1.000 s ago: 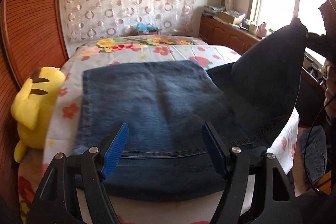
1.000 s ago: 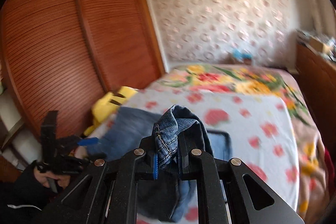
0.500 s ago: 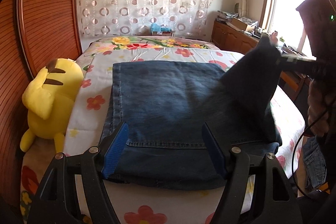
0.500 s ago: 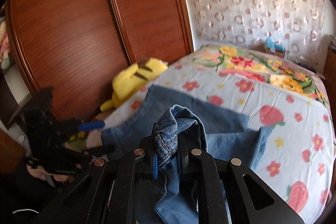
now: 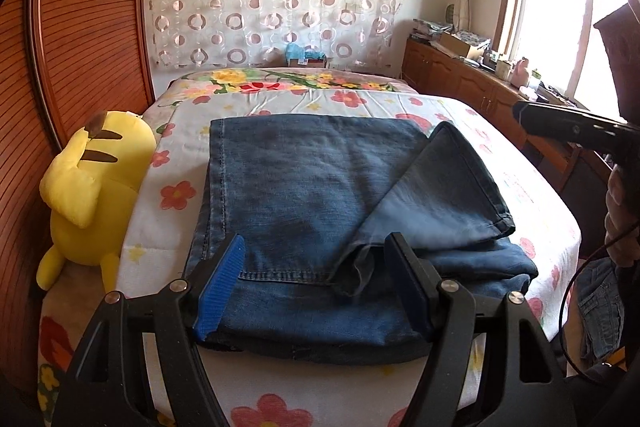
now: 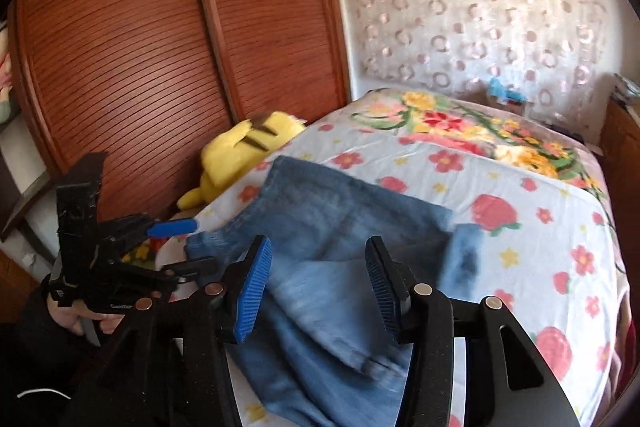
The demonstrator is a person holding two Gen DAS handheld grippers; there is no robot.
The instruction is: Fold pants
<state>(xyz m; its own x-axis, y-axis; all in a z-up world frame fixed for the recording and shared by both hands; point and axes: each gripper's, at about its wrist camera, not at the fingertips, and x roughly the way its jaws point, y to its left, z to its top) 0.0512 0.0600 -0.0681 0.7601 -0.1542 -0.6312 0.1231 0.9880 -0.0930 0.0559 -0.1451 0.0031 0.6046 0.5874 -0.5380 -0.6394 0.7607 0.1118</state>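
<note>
Blue denim pants point(image 5: 304, 195) lie folded on the flowered bed, with one leg end point(image 5: 448, 195) flopped diagonally across the right part, its pale inside facing up. My left gripper point(image 5: 316, 279) hovers open over the near edge of the pants, nothing between its blue pads. In the right wrist view my right gripper point(image 6: 316, 287) has its jaws opening above the pants point(image 6: 332, 227); the denim lies below them, free of the pads. The left gripper point(image 6: 168, 239) and the hand holding it show at the left of that view.
A yellow plush toy point(image 5: 88, 191) sits at the bed's left edge against the wooden slatted wardrobe point(image 5: 80, 27). A wooden cabinet point(image 5: 472, 87) with clutter runs along the right under the window. More denim point(image 5: 600, 303) hangs off the bed at the right.
The right gripper carried the lifted pant leg leftward over the folded pants, then its jaws parted and the leg dropped onto the pile. The left gripper stayed open near the front edge.
</note>
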